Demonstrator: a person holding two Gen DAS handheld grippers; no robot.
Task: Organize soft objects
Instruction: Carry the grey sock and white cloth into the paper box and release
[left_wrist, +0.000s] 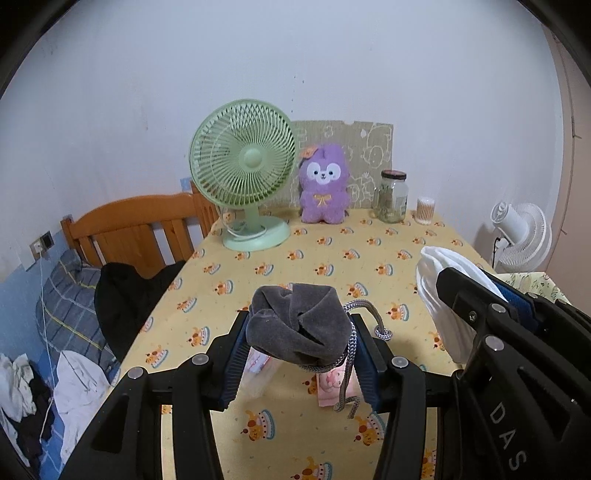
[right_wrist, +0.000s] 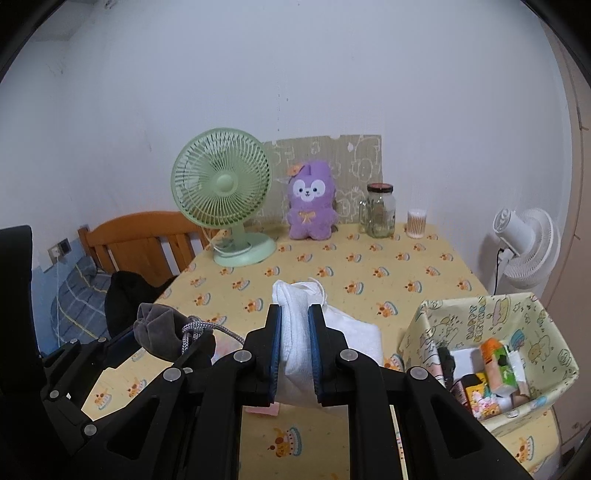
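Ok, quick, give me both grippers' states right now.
Left gripper: shut on the grey drawstring pouch, lifted off the table.
Right gripper: shut on the white cloth, also held up.

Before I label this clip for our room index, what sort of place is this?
Probably a bedroom: a wooden bed headboard with blue checked bedding sits beside a table in a yellow cake-print cloth, with a purple plush toy and green desk fan.
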